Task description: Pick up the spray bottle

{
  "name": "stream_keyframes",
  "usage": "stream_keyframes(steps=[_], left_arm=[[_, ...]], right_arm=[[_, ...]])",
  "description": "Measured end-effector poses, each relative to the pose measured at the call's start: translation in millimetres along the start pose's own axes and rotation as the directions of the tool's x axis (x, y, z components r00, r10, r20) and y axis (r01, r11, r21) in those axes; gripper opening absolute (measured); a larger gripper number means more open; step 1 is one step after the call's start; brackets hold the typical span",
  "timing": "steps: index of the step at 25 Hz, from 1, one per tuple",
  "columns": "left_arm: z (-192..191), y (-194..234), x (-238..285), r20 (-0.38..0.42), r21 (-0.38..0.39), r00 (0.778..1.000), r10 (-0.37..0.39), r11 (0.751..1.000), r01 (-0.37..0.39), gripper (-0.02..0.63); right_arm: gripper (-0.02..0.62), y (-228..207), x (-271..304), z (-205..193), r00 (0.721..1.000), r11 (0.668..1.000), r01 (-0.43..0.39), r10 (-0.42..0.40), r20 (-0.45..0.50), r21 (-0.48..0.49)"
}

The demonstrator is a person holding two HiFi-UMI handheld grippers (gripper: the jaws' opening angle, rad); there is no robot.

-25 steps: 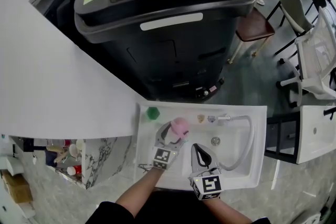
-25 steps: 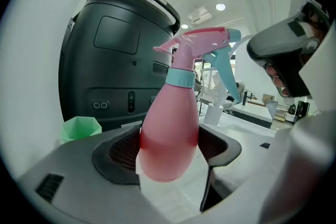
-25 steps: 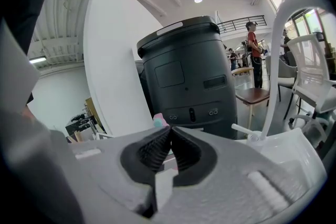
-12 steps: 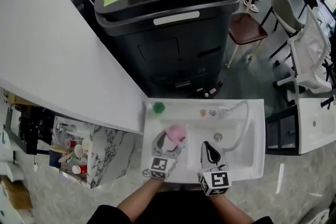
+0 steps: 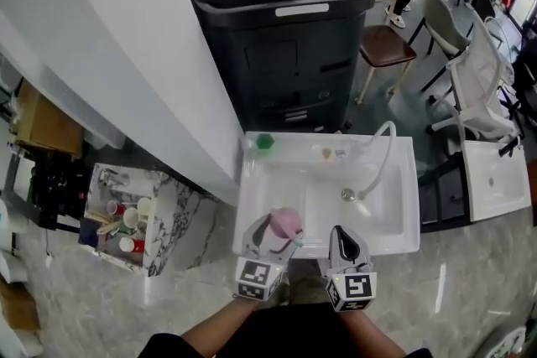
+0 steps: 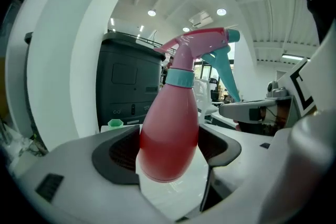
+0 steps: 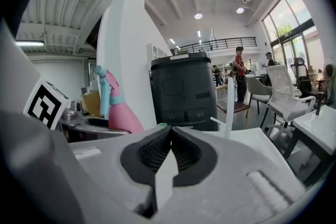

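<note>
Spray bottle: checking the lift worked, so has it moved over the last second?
Yes. The spray bottle has come toward the front rim of the sink, away from the green container at its back.

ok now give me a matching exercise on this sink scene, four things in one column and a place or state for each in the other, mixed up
Column one
1. pink plastic spray bottle with a teal trigger
2. right gripper
3. small green container
4. curved white hose

Column two
a. shut, with nothing between the jaws
b. at the back left corner of the white sink
c. clamped between the jaws of the left gripper
d. runs down the right part of the basin

Pairs: 1-c, 2-a, 3-b, 4-d
</note>
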State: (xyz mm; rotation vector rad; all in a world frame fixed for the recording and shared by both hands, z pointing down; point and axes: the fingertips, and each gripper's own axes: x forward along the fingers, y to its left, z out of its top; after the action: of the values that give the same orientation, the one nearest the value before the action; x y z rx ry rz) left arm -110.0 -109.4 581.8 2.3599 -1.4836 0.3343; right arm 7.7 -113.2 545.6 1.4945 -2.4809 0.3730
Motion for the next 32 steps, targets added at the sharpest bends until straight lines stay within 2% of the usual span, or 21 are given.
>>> stream_keyframes(steps=[6,12,16,24,32], left_arm=[[-14.6,-33.3,-65.1,0.005,-0.024,1.000,-0.008,1.000,0.008,0.354],[-12.4,-53.1,-86.2,0.030,-0.048,0.999,0.017,0.999,-0.015,0.354],[-1.1,-66.6,-85.3,0.047,-0.041,0.998,0.044,0.998,-0.042,0.354],[5.7,-102.1,-72.6,0.043,-0.063,0.995,0.088,0.994,-0.085,0.353],[13.9,-114.3,-60.5,0.044,-0.066,0.994,0.102,0.993,-0.099,0.354]], right_arm=[[-0.002,24.5,-60.5,-10.3,1.000,1.000,0.027,-0.027,-0.007,-0.007],[-0.002,34.7,-92.8,-10.4,1.000,0.998,0.000,0.000,-0.003,-0.058],[-0.003,20.2,-105.0,-10.3,1.000,0.997,-0.017,0.017,-0.004,-0.077],[-0.003,-44.3,-122.1,8.6,0.999,0.997,0.002,0.001,0.041,-0.071],[-0.003,-55.2,-122.6,14.7,0.999,0.995,-0.027,0.030,0.032,-0.093]])
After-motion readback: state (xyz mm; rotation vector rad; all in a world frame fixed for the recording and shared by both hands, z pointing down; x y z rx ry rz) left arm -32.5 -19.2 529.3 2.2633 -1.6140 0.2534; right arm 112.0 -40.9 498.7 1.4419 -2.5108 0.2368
